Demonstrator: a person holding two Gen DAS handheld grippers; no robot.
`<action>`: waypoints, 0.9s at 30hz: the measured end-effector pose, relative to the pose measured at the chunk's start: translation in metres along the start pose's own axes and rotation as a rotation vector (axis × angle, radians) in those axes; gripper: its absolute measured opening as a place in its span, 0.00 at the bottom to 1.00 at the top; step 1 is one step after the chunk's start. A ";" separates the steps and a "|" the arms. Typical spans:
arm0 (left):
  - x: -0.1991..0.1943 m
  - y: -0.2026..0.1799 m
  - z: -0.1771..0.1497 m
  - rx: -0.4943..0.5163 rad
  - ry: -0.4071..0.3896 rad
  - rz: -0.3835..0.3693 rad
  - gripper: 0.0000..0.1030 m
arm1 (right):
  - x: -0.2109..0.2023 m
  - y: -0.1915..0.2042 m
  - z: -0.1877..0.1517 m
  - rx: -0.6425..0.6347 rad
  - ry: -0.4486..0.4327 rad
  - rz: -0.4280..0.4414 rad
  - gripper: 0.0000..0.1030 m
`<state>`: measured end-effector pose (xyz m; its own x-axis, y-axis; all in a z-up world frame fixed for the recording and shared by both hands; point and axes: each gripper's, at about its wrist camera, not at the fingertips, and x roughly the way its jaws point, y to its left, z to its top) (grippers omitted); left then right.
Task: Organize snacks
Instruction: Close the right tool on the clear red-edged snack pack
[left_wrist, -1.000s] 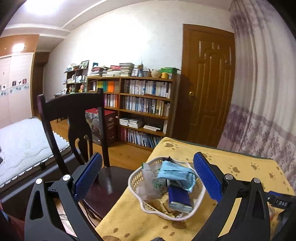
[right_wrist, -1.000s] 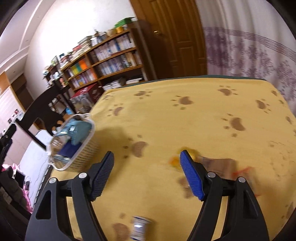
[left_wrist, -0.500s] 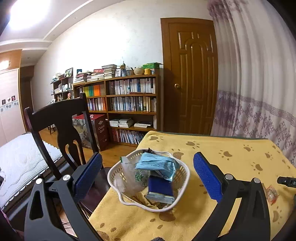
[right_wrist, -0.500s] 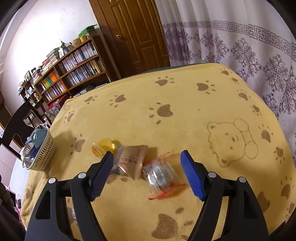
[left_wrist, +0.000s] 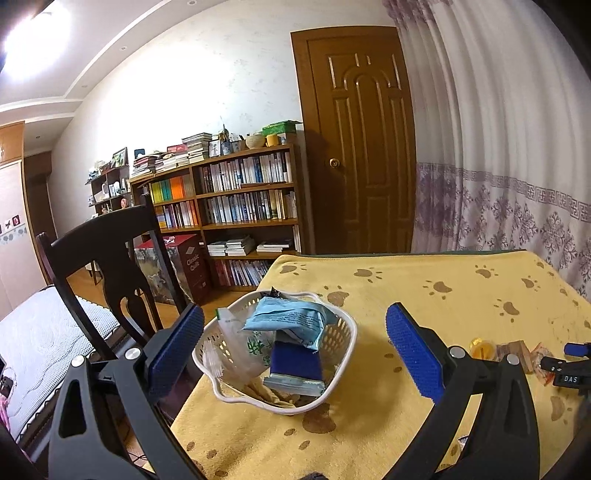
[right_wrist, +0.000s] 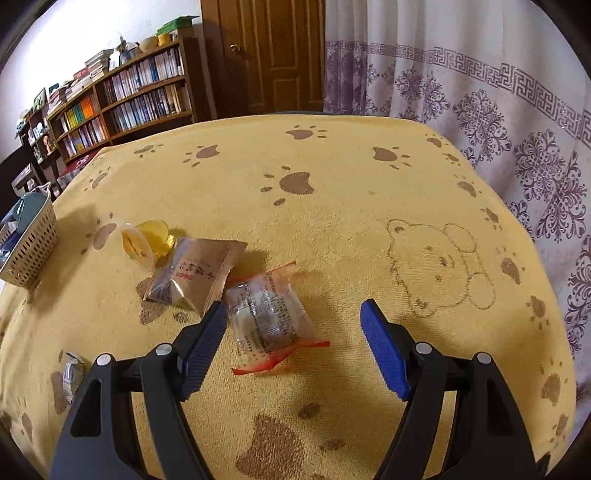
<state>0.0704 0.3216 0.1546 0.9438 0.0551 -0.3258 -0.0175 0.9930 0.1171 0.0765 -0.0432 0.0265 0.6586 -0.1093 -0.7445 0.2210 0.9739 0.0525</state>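
A white plastic basket (left_wrist: 347, 345) on the yellow paw-print cloth holds a light blue packet (left_wrist: 288, 319), a dark blue packet (left_wrist: 295, 363) and a clear bag. My left gripper (left_wrist: 295, 347) hovers open just in front of it. In the right wrist view, a clear packet with red ends (right_wrist: 271, 321) lies on the cloth beside a brown packet (right_wrist: 195, 275) and a yellow jelly cup (right_wrist: 147, 240). My right gripper (right_wrist: 291, 347) is open, low over the clear packet, which sits by the left finger. The basket (right_wrist: 26, 243) shows at the far left.
A small silver-wrapped snack (right_wrist: 72, 373) lies near the cloth's front left. A dark wooden chair (left_wrist: 107, 258) stands left of the table, with a bookshelf (left_wrist: 236, 206), a door and a curtain (right_wrist: 480, 92) behind. The cloth (right_wrist: 332, 184) reaches the table edges.
My right gripper swung right from the basket area and closed in on the loose snacks. My left gripper's view turned right, bringing the basket to the middle.
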 end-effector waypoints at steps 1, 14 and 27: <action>0.000 -0.001 0.000 0.002 0.001 -0.001 0.97 | 0.001 0.001 0.000 -0.006 0.002 0.003 0.72; 0.002 -0.014 -0.005 0.051 0.015 -0.019 0.97 | 0.019 0.009 -0.005 -0.068 0.040 -0.018 0.71; 0.009 -0.034 -0.017 0.110 0.047 -0.047 0.97 | 0.008 0.017 -0.019 -0.098 0.008 0.020 0.47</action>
<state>0.0737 0.2902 0.1322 0.9261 0.0157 -0.3769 0.0655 0.9772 0.2017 0.0721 -0.0236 0.0086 0.6563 -0.0880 -0.7493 0.1356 0.9908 0.0024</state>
